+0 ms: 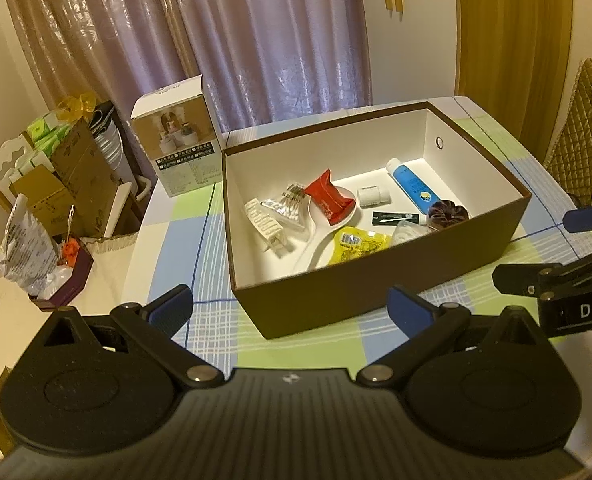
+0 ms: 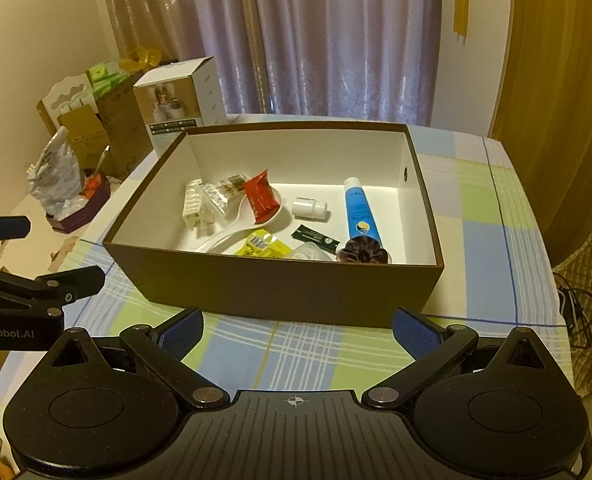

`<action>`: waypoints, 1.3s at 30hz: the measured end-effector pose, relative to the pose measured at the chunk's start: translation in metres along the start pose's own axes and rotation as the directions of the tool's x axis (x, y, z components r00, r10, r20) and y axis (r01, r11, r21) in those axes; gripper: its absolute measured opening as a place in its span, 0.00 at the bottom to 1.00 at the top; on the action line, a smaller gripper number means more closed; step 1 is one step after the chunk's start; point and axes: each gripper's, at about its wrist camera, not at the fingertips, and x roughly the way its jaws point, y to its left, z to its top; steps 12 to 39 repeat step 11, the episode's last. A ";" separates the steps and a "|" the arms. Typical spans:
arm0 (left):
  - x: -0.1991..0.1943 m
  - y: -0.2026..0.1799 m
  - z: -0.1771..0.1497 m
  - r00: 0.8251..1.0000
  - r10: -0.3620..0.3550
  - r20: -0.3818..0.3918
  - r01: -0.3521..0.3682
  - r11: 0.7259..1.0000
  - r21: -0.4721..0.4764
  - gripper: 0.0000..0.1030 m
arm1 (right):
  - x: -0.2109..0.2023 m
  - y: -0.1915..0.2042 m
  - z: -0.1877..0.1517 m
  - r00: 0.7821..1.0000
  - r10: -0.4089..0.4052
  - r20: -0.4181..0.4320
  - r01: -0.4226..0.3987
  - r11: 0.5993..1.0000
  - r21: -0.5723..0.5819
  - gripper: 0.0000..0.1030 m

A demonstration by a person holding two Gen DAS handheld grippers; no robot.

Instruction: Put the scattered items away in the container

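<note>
Our left gripper [image 1: 291, 312] and right gripper [image 2: 298, 334] both wide and empty, brown box [image 2: 279, 284] on our bench [image 2: 496, 216], blue tube [image 2: 359, 210] inside

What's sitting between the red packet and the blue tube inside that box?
A small white bottle lies on its side between the red packet and blue tube, clearest in the right wrist view.

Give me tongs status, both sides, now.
Left tongs: open, holding nothing.
Right tongs: open, holding nothing.
</note>
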 end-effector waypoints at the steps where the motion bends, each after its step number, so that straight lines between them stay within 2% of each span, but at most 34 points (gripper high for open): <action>1: 0.002 0.000 0.001 1.000 -0.003 0.000 0.003 1.000 0.002 0.99 | 0.002 0.000 0.001 1.000 -0.003 -0.002 0.003 1.000 0.002 1.00; 11: 0.023 0.001 0.012 1.000 -0.029 -0.003 0.029 0.999 0.023 0.99 | 0.015 -0.005 0.006 0.999 -0.030 -0.026 0.031 0.999 0.028 1.00; 39: 0.023 0.001 0.012 1.000 -0.029 -0.003 0.029 0.999 0.023 0.99 | 0.015 -0.005 0.006 0.999 -0.030 -0.026 0.031 0.999 0.028 1.00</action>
